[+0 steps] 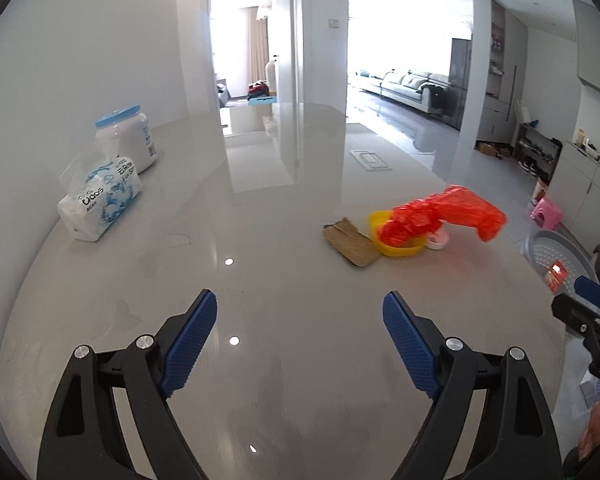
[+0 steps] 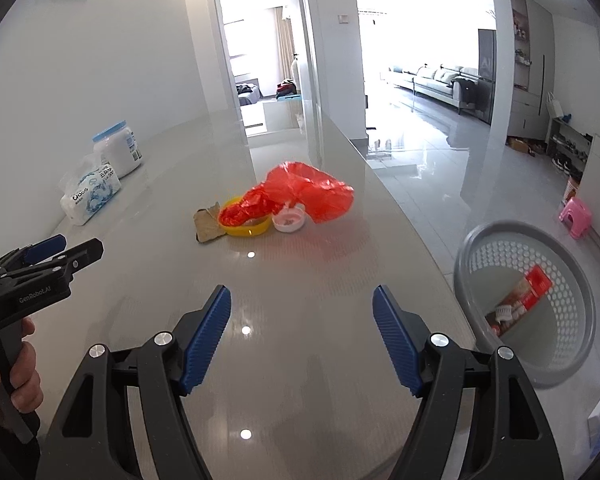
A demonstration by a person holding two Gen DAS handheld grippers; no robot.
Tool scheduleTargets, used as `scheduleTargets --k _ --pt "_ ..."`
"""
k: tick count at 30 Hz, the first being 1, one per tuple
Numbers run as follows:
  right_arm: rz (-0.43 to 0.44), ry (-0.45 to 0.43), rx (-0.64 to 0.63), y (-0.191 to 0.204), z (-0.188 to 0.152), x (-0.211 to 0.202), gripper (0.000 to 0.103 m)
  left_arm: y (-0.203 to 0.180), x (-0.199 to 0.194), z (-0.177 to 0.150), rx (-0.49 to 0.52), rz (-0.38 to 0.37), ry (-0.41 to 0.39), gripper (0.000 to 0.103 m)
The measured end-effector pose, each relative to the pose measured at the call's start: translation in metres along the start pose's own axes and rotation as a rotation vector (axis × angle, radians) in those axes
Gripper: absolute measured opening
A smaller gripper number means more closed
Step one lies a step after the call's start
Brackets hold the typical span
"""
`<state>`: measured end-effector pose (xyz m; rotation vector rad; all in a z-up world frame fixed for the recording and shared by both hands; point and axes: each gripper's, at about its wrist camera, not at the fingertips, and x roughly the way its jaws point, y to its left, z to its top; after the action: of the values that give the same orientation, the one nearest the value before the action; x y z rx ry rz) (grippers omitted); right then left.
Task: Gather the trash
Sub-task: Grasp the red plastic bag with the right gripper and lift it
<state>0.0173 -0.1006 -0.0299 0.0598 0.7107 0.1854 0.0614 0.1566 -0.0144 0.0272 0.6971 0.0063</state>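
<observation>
Right wrist view: we hold the right gripper (image 2: pixel 302 340) released, jaws spread wide over the glossy table (image 2: pixel 300 280), grasping nothing. The left gripper (image 1: pixel 300 344) is likewise released and empty; in the right wrist view it shows at the left edge.

The trash sits near frame centre: a red plastic bag (image 2: pixel 300 196) draped over a yellow bowl (image 2: pixel 246 229), a small white cup (image 2: pixel 288 222) touching the bowl on its right, and a brown paper scrap (image 2: pixel 208 226) on its left. The grey perforated basket (image 2: pixel 524 300) stands at the lower right, off the table edge, with a red package (image 2: pixel 520 296) already in it.

We judge the step in hand to be the reach for the next item. We advise taking the bag first, pinching a bunched fold rather than a loose film edge, and lifting slowly, since the bag may drag the bowl or tip the cup. The tissue pack (image 2: pixel 90 196) and jar (image 2: pixel 118 152) at the left do not look like trash.
</observation>
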Motion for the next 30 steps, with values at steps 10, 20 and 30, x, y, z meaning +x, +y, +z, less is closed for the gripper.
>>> scheduleTargets --k 10,20,30 --pt "-0.025 -0.048 -0.103 0.019 0.062 0.039 0.074 0.006 0.04 0.015 -0.061 -0.008 0.005 0.083" --pt "-0.051 0.03 -0.231 0.04 0.098 0.109 0.075 0.01 0.051 0.008 -0.067 0.002 0.031 0.083" --pt "-0.036 0.149 -0.272 0.047 0.099 0.172 0.073 0.006 0.057 0.004 -0.065 -0.033 0.067 0.083"
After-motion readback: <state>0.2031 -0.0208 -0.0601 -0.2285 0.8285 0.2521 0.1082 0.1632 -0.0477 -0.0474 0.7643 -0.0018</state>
